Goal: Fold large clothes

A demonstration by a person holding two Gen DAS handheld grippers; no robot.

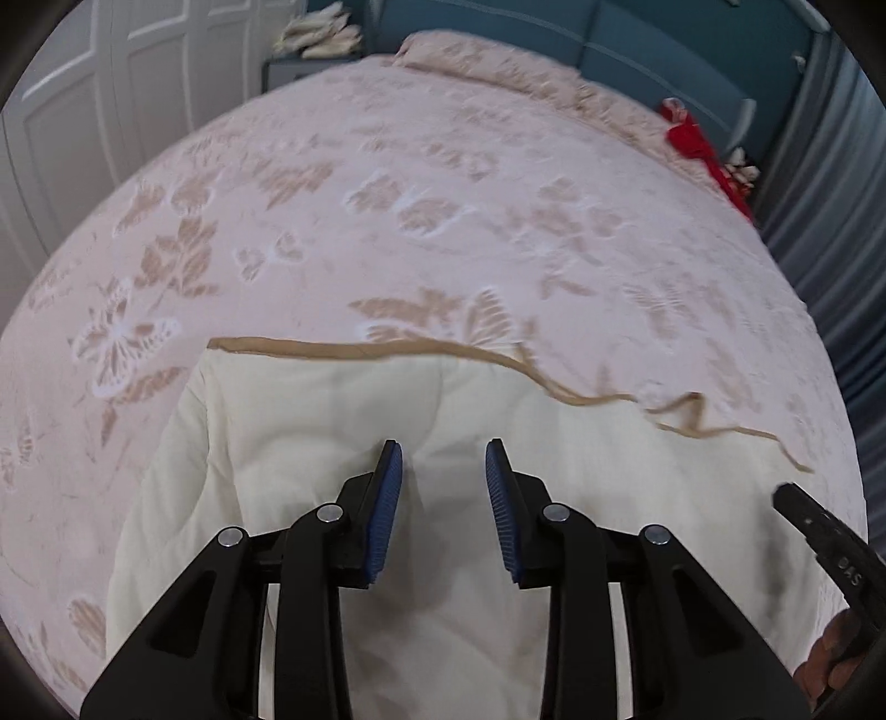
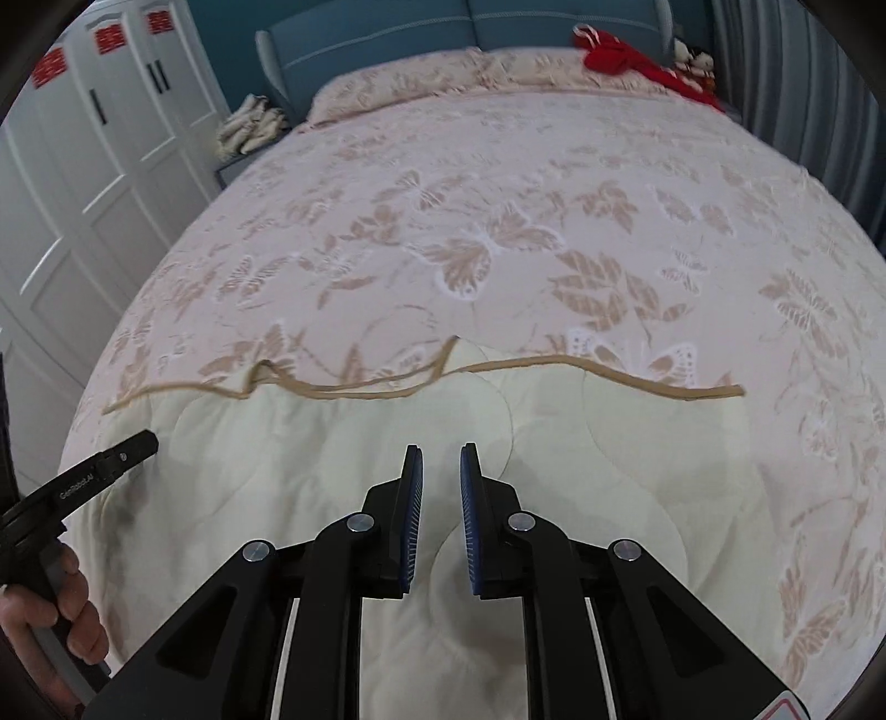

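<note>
A large pink quilt with beige butterfly patterns (image 1: 421, 221) (image 2: 498, 232) covers the bed. Its near part is turned back, showing the cream underside (image 1: 310, 421) (image 2: 343, 459) with a tan hem (image 1: 387, 350) (image 2: 609, 374) across it. My left gripper (image 1: 442, 457) is open, hovering just over the cream fold and holding nothing. My right gripper (image 2: 441, 459) is open with a narrower gap, also over the cream fold and empty. Each gripper's body shows at the edge of the other view, the right one (image 1: 819, 531) and the left one (image 2: 99, 471).
Red clothing (image 1: 703, 155) (image 2: 626, 55) lies at the far right corner of the bed by the blue headboard (image 2: 387, 33). White wardrobe doors (image 2: 83, 183) stand on the left. A nightstand with light items (image 2: 249, 127) sits beside the bed. A curtain (image 1: 830, 221) hangs on the right.
</note>
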